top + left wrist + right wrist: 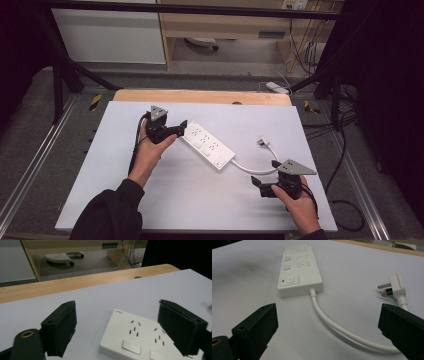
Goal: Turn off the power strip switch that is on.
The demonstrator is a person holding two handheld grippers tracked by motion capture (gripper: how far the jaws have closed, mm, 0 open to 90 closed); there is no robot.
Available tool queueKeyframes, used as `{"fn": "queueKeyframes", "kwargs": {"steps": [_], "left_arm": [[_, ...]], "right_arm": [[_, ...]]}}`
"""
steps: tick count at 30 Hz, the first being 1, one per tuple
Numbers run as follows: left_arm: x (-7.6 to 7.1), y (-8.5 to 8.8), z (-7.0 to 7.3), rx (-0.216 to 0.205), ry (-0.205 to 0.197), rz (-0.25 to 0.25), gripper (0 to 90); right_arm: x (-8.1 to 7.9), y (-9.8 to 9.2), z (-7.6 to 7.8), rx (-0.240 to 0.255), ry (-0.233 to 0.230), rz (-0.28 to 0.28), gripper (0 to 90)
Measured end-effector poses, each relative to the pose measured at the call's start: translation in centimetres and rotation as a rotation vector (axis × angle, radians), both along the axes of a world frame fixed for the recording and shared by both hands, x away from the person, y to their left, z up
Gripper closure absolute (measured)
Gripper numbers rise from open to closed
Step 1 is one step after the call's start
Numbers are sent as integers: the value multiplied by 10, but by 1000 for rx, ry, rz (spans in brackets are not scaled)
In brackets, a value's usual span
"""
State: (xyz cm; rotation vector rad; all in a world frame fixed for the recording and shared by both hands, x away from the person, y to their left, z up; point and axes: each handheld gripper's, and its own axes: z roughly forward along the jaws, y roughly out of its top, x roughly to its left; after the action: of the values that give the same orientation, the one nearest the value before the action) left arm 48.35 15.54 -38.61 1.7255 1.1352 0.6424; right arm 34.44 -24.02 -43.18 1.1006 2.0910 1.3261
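A white power strip [207, 144] lies slantwise on the white tabletop [190, 200], with its cable [250, 169] curling to a white plug [264, 142] at the right. My left gripper [179, 128] is at the strip's far left end. In the left gripper view the strip [135, 335] lies between the wide jaws of the left gripper [120, 332], and the pads stand clear of it. My right gripper [259, 186] rests open near the front right. In the right gripper view, the right gripper [327, 330] looks over the cable [332, 322] toward the strip [299, 267] and plug [397, 285].
A wooden strip [200, 96] runs along the table's far edge. Black frame bars [65, 75] stand at the back corners. Dark cables [345, 200] trail on the floor at the right, and a small white device [277, 87] lies behind the table.
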Motion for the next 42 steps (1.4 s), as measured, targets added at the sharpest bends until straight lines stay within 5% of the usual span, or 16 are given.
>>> {"fn": "queueKeyframes", "kwargs": {"steps": [17,24,28,42], "left_arm": [[8,-12,-15,34,49,-13,293],[11,-16,-20,43,61,-29,425],[13,-15,-24,33,91,-51,575],[10,-16,-22,35,56,-78,850]], "right_arm": [[0,-1,0,2,4,-1,31],[0,-1,0,2,3,-1,31],[0,-2,1,10,11,-2,29],[1,-2,0,8,11,-4,31]]}}
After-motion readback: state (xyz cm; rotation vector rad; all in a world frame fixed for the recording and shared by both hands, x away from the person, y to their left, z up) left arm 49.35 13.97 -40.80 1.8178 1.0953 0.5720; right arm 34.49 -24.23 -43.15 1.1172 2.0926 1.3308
